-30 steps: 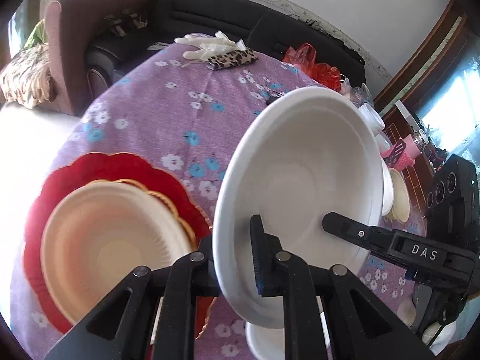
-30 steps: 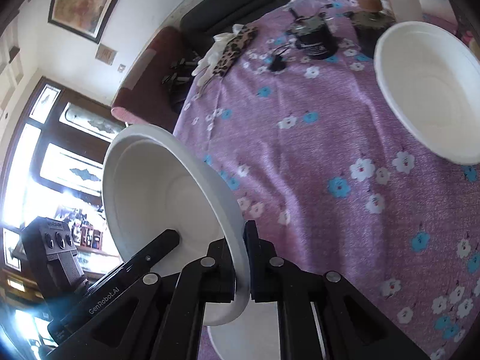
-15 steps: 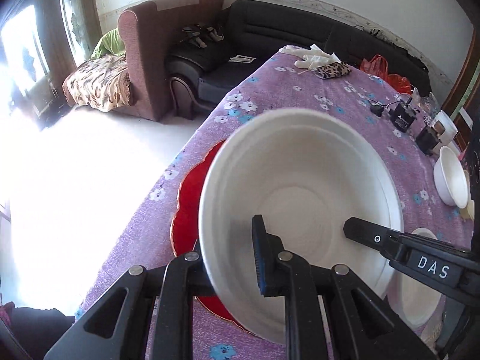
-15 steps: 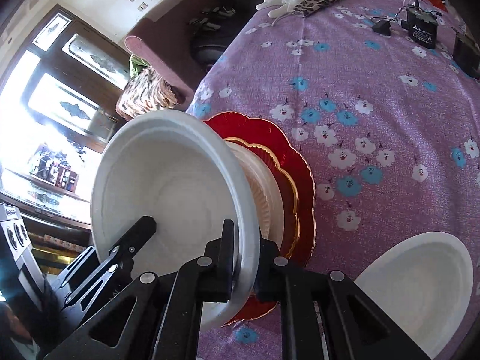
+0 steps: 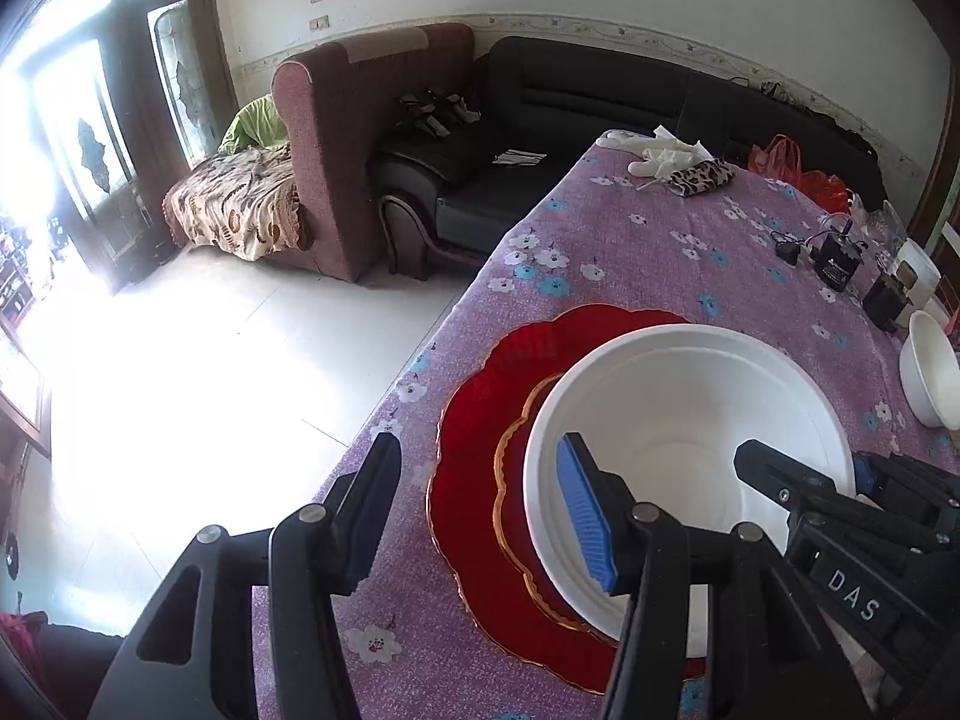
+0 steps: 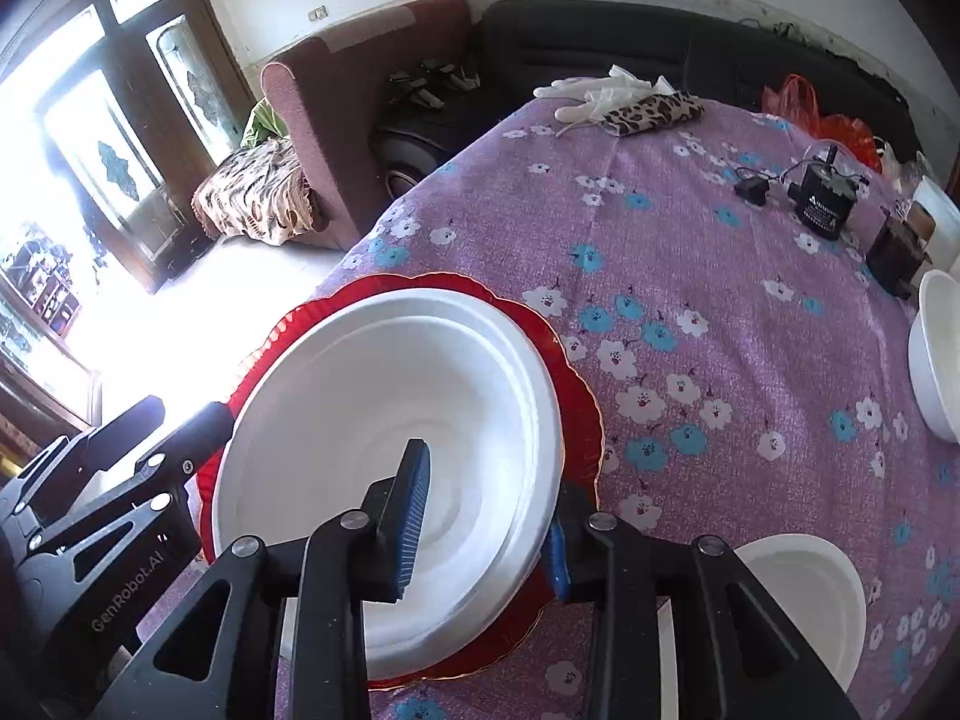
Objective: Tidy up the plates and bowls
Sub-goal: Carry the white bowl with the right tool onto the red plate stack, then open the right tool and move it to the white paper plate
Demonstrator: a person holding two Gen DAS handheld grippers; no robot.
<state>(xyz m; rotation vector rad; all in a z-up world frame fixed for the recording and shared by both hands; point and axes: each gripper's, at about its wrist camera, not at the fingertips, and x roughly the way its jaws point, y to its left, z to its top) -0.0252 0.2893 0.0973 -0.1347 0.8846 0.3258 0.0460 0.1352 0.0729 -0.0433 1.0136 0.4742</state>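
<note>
While both sets of jaws were opening, the bowl (image 5: 690,414) sat on the red plate (image 5: 480,456) at the table's near-left corner, nested on a gold-rimmed plate (image 5: 510,480) of which only an edge showed.

Item, left: left gripper (image 5: 480,516), jaws parting, one pad outside the bowl over the cloth, the other inside the rim; neither pressed on the wall, so nothing was held. Advice: let it open fully, then lift straight up before drawing back, lest the inner pad hook the rim.

Item, centre: bowl, upright, level as far as could be told (light foam by the look, easily dragged). It lay slightly off-centre on the red plate, toward the right.

Item, right: right gripper (image 6: 486,516), jaws likewise parting, astride the bowl's rim; inner pad clear of the wall, outer pad close against the rim, contact uncertain. Advice: widen before withdrawing, and pull both claws away together so the bowl is not tipped to one side.

Item, further right: spare bowl (image 6: 936,354) and white plate (image 6: 804,600) on the tablecloth (image 6: 690,240), well apart from the stack, judged still to be sorted.
</note>
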